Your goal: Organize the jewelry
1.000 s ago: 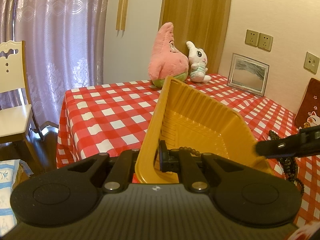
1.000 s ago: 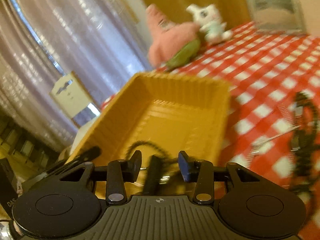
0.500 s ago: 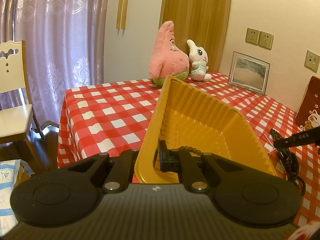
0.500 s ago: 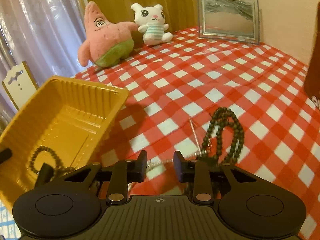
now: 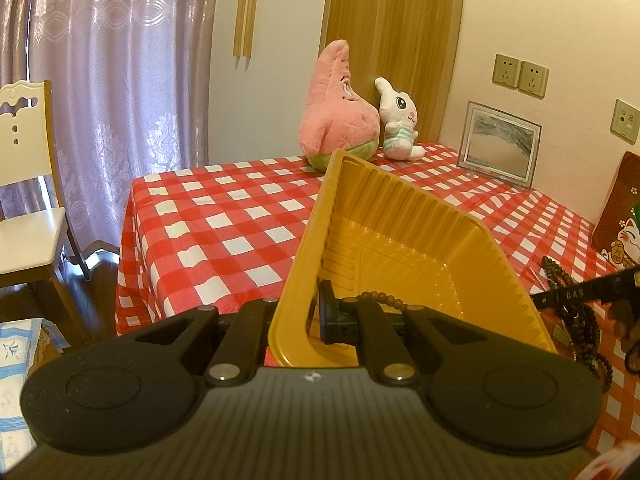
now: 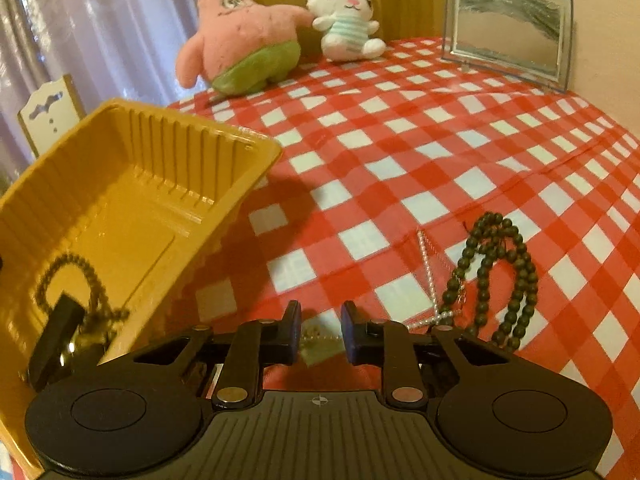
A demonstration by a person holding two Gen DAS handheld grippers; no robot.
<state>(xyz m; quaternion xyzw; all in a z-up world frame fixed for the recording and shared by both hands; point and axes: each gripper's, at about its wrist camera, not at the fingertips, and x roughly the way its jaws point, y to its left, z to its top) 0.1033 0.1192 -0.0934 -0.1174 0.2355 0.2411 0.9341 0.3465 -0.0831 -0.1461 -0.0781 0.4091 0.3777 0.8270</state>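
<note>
**Yellow tray held up, beads waiting on the checked cloth**

The left gripper (image 5: pixel 316 312) is closed tight on the near wall of the yellow plastic tray (image 5: pixel 400 216). One finger is inside the tray and one is outside. The tray is tipped up and fills the middle of the left view. In the right view it sits at the left edge. A small brown bead bracelet (image 6: pixel 68 284) lies inside the tray, in its near corner, close to the black finger (image 6: pixel 56 340) that pokes in there.

The right gripper (image 6: pixel 320 336) is low in the right view, just over the red and white checked tablecloth (image 6: pixel 400 140). Its jaws have just been closing, and a small gap is left between them. A thin pearl chain (image 6: pixel 428 276) runs under that gap, but the pads do not press on it.

A long dark bead necklace (image 6: pixel 500 276) lies in loops on the cloth, at the lower right of the right view, touching the pearl chain.

At the top of the frame stand a pink star plush (image 6: pixel 240 36), a white bunny plush (image 6: pixel 344 20) and a glass picture frame (image 6: pixel 508 28).
</note>
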